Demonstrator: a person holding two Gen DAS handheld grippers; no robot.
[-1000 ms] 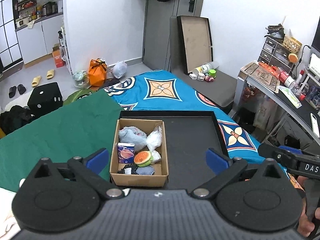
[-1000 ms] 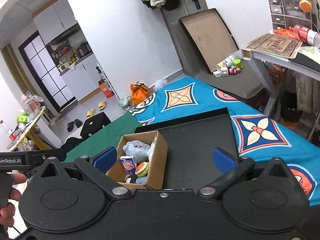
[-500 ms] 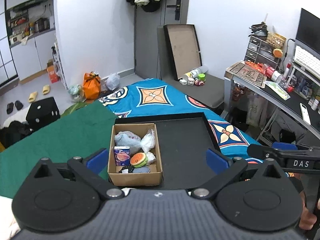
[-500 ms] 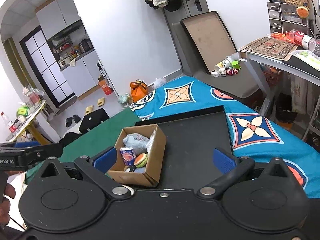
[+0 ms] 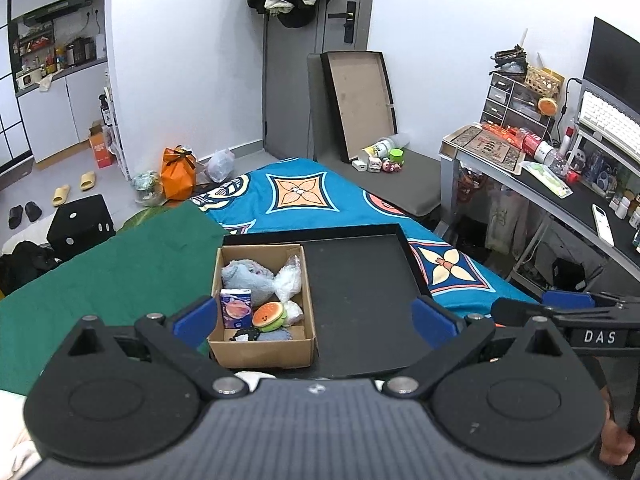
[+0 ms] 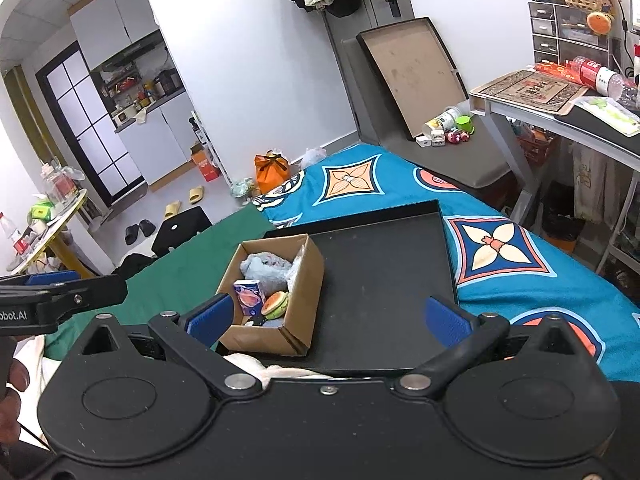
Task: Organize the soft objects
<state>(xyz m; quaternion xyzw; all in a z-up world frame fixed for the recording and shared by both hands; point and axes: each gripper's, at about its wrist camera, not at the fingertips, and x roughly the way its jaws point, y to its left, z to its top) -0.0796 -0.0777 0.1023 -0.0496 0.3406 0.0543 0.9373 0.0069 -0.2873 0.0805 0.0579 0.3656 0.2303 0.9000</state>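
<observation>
A cardboard box [image 5: 262, 346] sits in the left part of a black tray [image 5: 360, 300] on the bed. It holds a grey-blue plush [image 5: 246, 278], a clear plastic bag [image 5: 289, 280], a small tissue pack [image 5: 236, 308], a burger plush [image 5: 270, 317] and darker items at the front. The box [image 6: 294, 312] and tray [image 6: 384, 280] also show in the right wrist view. My left gripper [image 5: 314, 314] is open and empty, held back above the box's near side. My right gripper [image 6: 328, 316] is open and empty, to the right of the left one.
A green cloth [image 5: 104, 272] lies left of the tray, a blue patterned bedspread [image 5: 304, 196] beyond it. A desk [image 5: 560, 196] with clutter stands at the right. A white cloth [image 6: 256, 366] lies at the tray's near edge. Bags and slippers are on the floor.
Both grippers have pulled back and risen a little, so the box and tray look smaller and lower in view. Both stay open. The box contents have not moved.
</observation>
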